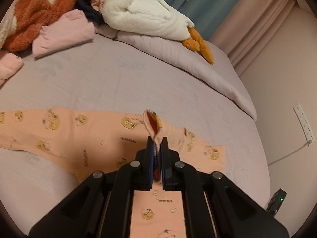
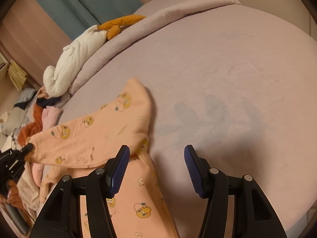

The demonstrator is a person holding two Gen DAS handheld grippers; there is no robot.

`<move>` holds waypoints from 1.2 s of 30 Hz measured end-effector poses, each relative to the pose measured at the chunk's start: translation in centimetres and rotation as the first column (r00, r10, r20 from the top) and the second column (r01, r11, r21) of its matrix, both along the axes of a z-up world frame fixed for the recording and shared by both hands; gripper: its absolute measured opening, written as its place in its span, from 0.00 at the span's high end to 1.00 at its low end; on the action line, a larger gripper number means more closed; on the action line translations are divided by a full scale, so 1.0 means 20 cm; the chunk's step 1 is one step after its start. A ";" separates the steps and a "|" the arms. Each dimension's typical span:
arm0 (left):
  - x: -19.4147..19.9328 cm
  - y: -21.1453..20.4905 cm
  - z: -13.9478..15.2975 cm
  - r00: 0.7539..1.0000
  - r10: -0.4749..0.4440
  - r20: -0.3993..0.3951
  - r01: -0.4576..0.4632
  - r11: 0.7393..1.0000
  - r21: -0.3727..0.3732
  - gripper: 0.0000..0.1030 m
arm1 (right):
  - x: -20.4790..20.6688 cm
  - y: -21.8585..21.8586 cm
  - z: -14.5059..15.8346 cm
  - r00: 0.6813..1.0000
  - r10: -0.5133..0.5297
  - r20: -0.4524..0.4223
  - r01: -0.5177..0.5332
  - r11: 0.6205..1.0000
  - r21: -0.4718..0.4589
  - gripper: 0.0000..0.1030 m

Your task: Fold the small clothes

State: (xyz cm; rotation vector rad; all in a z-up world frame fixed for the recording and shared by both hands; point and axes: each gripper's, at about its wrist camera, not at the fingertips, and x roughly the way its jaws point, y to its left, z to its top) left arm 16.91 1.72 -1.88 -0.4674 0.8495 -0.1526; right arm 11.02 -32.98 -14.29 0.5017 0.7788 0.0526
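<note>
A lilac-covered bed (image 2: pixel 227 63) is seen carrying a peach printed garment (image 1: pixel 79 134), laid out near the bed's near edge with its long axis running across the left wrist view. A cuff of the garment is pinched between the pressed-together fingers of the left gripper (image 1: pixel 157 144) and lifted off the bed, while the right gripper (image 2: pixel 156 158) is held spread over bare bedcover with nothing between its pads.

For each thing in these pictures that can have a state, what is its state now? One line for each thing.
left gripper: shut on the cuff of the peach garment.
right gripper: open, nothing between its pads.
peach garment: partly folded, one sleeve lifted off the bed.
goose plush: lying on the rolled blanket.
pink cloth: folded, at the far side of the bed.
bed: covered with a mauve sheet.
</note>
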 end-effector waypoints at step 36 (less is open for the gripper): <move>0.06 0.31 -0.22 0.990 0.073 -0.122 -0.066 0.996 0.057 0.95 | 0.18 0.25 -0.03 0.991 0.095 -0.091 -0.108 0.984 -0.142 0.48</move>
